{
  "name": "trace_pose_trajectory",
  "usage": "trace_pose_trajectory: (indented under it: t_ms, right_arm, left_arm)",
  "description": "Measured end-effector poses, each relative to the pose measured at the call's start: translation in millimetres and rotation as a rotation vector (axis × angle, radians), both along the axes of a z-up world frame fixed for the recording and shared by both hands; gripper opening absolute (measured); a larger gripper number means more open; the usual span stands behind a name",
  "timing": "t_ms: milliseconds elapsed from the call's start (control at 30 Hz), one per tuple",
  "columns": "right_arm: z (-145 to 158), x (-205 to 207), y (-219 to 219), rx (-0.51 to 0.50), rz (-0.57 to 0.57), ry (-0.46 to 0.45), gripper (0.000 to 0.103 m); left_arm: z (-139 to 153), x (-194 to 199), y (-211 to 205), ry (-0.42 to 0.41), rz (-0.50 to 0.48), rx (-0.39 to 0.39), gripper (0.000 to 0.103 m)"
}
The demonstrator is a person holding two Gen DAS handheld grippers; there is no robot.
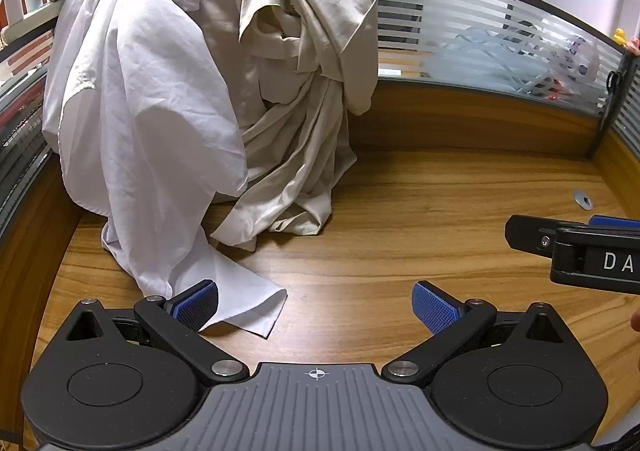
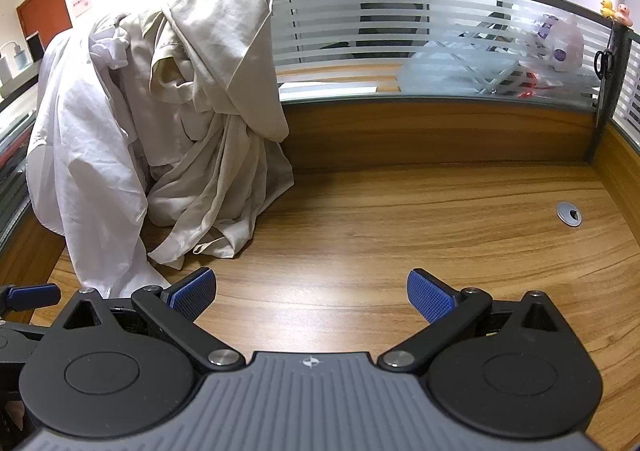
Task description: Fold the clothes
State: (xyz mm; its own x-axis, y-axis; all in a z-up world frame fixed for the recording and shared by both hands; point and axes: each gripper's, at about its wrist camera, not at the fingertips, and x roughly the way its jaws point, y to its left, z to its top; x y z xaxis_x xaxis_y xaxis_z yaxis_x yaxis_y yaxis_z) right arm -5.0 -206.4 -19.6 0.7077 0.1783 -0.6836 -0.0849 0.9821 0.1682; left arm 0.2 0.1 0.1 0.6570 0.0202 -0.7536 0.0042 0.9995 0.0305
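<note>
Left gripper (image 1: pixel 315 305) fingers wide, empty, over the tabletop (image 1: pixel 400 219); only its view shows the white garment (image 1: pixel 136 123) corner. Right gripper (image 2: pixel 311 295) likewise.

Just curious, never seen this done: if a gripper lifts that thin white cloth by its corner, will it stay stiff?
Probably not. The thin white cloth drapes in soft folds, so it should hang limp. Its corner lies flat on the wooden desk, suggesting light fabric.
</note>
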Motion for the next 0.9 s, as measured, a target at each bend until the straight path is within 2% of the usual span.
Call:
trace_pose_trajectory:
  t_ms: [900]
  right_arm:
    - [-3.0, 7.5, 3.5, -0.018, 0.007, 0.02, 0.102]
  left_arm:
    - [-5.7, 6.5, -7.3, 0.04, -0.036, 0.014, 0.103]
